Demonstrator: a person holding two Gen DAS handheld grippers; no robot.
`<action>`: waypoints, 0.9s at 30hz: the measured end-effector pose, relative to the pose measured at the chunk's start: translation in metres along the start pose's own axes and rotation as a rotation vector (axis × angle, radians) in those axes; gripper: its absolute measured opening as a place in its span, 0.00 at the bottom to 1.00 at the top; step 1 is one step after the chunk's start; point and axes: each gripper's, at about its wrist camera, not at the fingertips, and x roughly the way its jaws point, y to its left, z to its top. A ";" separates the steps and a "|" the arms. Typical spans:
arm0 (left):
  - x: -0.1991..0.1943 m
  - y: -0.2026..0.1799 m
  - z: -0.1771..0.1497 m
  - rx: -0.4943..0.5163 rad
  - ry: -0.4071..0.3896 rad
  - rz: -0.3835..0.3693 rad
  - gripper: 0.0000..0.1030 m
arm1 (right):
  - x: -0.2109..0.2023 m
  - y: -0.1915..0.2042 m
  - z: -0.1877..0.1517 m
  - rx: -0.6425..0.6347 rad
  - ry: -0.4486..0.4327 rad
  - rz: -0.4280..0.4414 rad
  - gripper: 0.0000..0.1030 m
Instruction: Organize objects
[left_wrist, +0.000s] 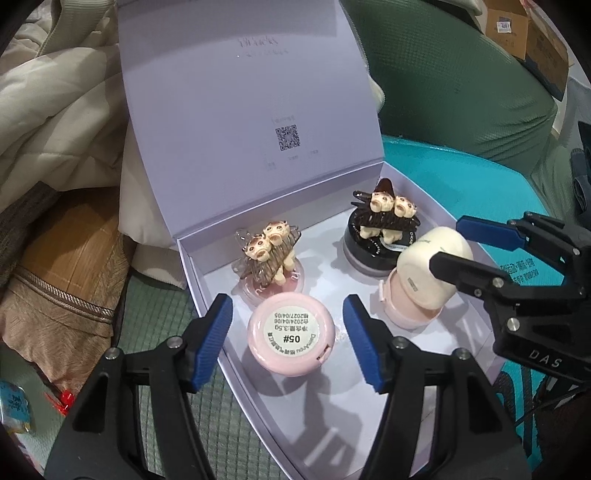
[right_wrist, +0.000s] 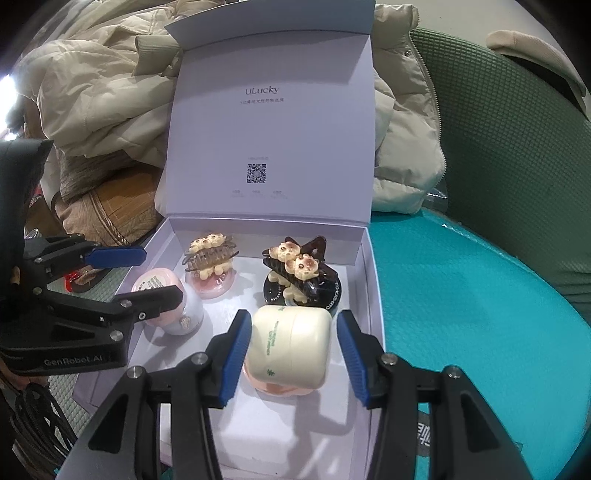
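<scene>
An open white gift box (left_wrist: 192, 266) holds all the items. A round pink compact (left_wrist: 291, 332) lies label-up between the pads of my left gripper (left_wrist: 290, 321), with a gap on each side, so that gripper is open. My right gripper (right_wrist: 291, 332) is shut on a cream case (right_wrist: 291, 339), which tilts onto a pink case (right_wrist: 273, 387). From the left wrist view, the right gripper (left_wrist: 445, 243) reaches in from the right. Behind, a light bear hair clip (left_wrist: 267, 247) sits on a pink jar. A dark bear clip (left_wrist: 388, 210) sits on a black jar.
The box lid (right_wrist: 269, 122) stands upright at the back. The box rests on a teal mat (right_wrist: 461, 314). A cream padded jacket (right_wrist: 103, 85) and a brown cushion (left_wrist: 62, 280) lie to the left. A green seat back (right_wrist: 509, 155) rises on the right.
</scene>
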 end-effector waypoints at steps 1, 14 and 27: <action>-0.001 0.000 0.001 -0.003 -0.001 0.002 0.59 | -0.001 -0.001 0.000 -0.002 0.003 0.000 0.48; -0.021 -0.010 0.000 0.014 -0.023 0.020 0.60 | -0.024 0.000 0.007 -0.004 -0.020 -0.007 0.48; -0.081 -0.010 0.000 -0.024 -0.084 0.014 0.64 | -0.073 0.011 0.012 0.008 -0.016 -0.049 0.53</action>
